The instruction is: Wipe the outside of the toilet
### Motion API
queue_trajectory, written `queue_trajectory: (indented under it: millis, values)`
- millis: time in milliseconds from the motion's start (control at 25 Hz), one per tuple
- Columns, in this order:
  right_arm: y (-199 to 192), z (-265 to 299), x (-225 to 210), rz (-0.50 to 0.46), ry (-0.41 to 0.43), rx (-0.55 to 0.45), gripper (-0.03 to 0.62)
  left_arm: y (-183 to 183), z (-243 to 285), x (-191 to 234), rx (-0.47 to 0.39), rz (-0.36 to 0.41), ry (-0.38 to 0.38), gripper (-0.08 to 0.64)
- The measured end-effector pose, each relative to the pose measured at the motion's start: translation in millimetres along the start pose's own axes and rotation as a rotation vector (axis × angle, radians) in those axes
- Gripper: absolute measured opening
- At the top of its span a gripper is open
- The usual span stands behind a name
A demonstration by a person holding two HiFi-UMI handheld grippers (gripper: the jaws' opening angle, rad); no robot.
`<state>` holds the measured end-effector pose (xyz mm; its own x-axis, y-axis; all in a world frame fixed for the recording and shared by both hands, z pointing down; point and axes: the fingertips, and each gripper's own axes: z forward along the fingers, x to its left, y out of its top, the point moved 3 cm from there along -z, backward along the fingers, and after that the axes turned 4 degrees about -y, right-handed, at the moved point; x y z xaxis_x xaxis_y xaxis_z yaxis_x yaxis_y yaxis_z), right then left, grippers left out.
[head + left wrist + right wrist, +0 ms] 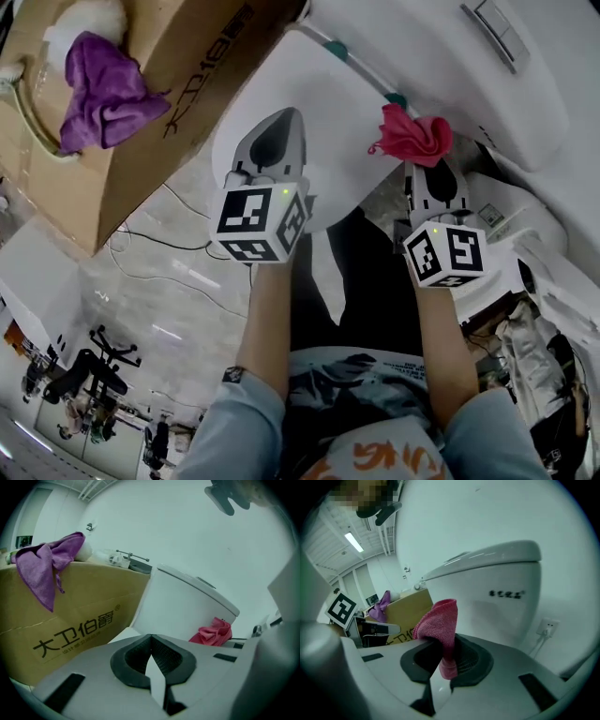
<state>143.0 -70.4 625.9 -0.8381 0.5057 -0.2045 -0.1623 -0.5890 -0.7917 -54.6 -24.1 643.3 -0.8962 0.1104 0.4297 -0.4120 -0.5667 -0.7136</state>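
The white toilet shows in the head view with its closed lid (309, 112) under my left gripper and its tank (441, 56) beyond. My left gripper (277, 131) hovers over the lid, shut with nothing in it; in the left gripper view its jaws (151, 638) meet at the tip. My right gripper (424, 155) is shut on a pink cloth (412, 136), held beside the lid below the tank. In the right gripper view the pink cloth (440, 625) sticks up from the jaws (445, 656), facing the tank (487, 597).
A cardboard box (159, 103) stands left of the toilet with a purple cloth (103, 89) draped over its edge. Cables (159, 239) run across the floor by the box. More white fixtures (553, 272) crowd the right side. The person's legs are directly below the grippers.
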Motion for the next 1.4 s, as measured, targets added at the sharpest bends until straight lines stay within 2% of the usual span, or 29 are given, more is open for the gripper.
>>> queue_trajectory:
  millis: [240,520,800,1040,1400]
  values:
    - [6.1,54.1,52.0,-0.114,0.15,0.038,0.066,2.9,-17.3,31.4,-0.031,-0.057,0.063,0.025]
    - [16.4,108.3,81.1,-0.155,0.196,0.056,0.066,-5.4,-11.2,44.7,-0.01,-0.092,0.075,0.025]
    - [20.8,159.9,100.3,-0.17,0.199,0.059,0.066,-0.9,7.7,55.5,0.008,-0.093,0.074,0.025]
    - [22.0,199.9,108.8,-0.228,0.185,0.045,0.066,2.6,19.4,67.5,0.014,-0.098,0.089,0.025]
    - [2.1,237.3,95.4,-0.275,0.095,0.099,0.064,-7.8,25.5,72.8,0.045,-0.102,0.091,0.025]
